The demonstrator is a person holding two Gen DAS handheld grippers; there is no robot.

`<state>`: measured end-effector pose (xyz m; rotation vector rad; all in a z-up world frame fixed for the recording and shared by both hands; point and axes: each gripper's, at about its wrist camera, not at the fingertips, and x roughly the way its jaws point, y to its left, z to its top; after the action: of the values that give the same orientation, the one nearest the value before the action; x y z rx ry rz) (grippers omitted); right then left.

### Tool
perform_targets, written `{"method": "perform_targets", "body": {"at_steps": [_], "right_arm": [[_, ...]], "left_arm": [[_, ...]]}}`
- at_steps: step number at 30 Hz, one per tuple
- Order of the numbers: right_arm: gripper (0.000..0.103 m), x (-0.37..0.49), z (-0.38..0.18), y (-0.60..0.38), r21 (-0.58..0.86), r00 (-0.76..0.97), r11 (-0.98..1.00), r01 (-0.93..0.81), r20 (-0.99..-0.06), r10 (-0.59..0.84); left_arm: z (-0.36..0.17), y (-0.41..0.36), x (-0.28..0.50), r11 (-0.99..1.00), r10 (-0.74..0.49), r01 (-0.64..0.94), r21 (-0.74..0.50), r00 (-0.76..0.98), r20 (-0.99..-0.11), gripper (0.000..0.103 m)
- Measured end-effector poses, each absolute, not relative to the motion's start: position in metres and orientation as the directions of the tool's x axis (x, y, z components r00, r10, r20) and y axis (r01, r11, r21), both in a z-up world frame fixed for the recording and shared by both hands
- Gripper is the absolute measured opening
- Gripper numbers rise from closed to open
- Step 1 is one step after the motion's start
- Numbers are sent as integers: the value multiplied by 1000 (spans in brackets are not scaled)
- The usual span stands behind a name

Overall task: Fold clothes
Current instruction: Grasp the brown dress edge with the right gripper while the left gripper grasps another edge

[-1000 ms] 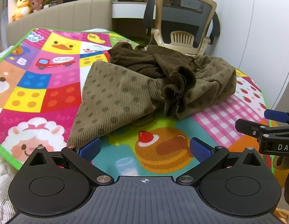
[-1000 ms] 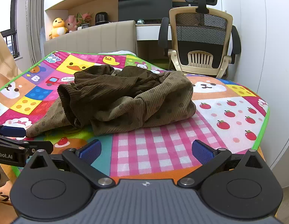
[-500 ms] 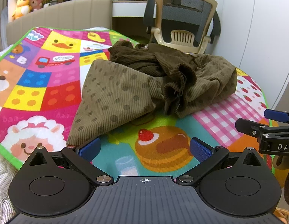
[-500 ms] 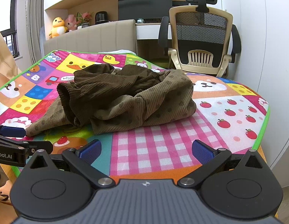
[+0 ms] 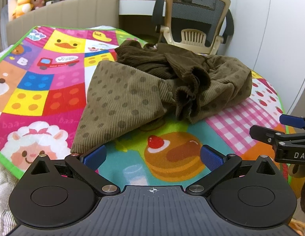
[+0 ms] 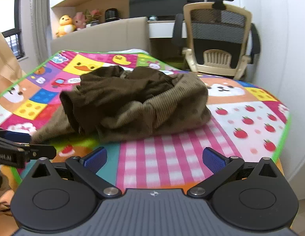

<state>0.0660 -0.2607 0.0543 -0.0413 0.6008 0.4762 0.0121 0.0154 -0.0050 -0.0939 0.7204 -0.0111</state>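
A brown corduroy garment with darker dots (image 5: 132, 96) lies crumpled on a bright patchwork play mat (image 5: 44, 98). One flat corner of it reaches toward my left gripper (image 5: 152, 157), which is open and empty just short of that hem. In the right wrist view the same garment (image 6: 136, 102) is a bunched heap in the middle of the mat (image 6: 250, 118). My right gripper (image 6: 154, 158) is open and empty over the pink checked patch, a short way from the heap. Each gripper shows at the edge of the other's view.
A beige and black office chair (image 5: 193, 17) stands behind the mat by a white desk. A padded beige headboard (image 6: 101, 37) with plush toys (image 6: 66, 25) runs along the back. A brown paper bag (image 6: 4, 66) stands at the left. A white wall is close on the right.
Both grippers have moved a little closer to the garment, the right one more clearly, and its view is blurred by motion. The garment lies as before.
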Motion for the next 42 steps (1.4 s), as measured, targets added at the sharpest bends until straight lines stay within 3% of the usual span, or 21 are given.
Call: {"method": "perform_targets", "body": {"at_steps": [6,10,14,19,22,24,28,29,31,34,35,38,42], "right_arm": [[103,155,76,-255,158,667,868,-471,-580,467],[103,229,64,-243,168,630,881,-443,-640,439],[103,276,42,-243,227,573,892,-390,-699,428],[103,284,17,-272,447,543,835,-320,-636,549],[103,282,14,-274,451,542,827,-335,-626,561],[103,284,19,-265,387,518,840,-381,-664,540],[103,297,41,-245,283,533,825,-489,-652,540],[101,301,46,-240,257,538,818,-514,-646,541],[89,309,58,-229,203,548,803,-561,-636,544],[67,336,46,-214,204,495,813,-546,-704,509],[54,339,38,-215,247,462,808,-535,-716,524],[44,322,34,-220,299,432,789,-536,-706,561],[42,272,39,-233,276,421,773,-571,-710,564]], "left_arm": [[22,62,63,945,-243,29,-326,729,-640,103],[29,79,111,936,-296,94,-338,731,-616,103],[13,88,156,939,-298,88,-331,689,-661,103],[8,108,183,954,-259,70,-290,677,-689,103],[14,124,199,951,-263,71,-299,693,-671,103],[14,132,215,946,-275,69,-318,688,-672,103],[5,137,238,928,-332,105,-356,665,-669,103],[3,138,241,922,-349,117,-370,663,-662,103],[-2,138,248,912,-375,134,-387,655,-656,103],[-13,133,257,907,-393,145,-395,627,-672,103],[-16,131,258,906,-397,148,-396,621,-676,103],[-19,124,249,899,-416,164,-405,609,-676,103],[-18,107,226,871,-483,231,-433,557,-675,98]]}}
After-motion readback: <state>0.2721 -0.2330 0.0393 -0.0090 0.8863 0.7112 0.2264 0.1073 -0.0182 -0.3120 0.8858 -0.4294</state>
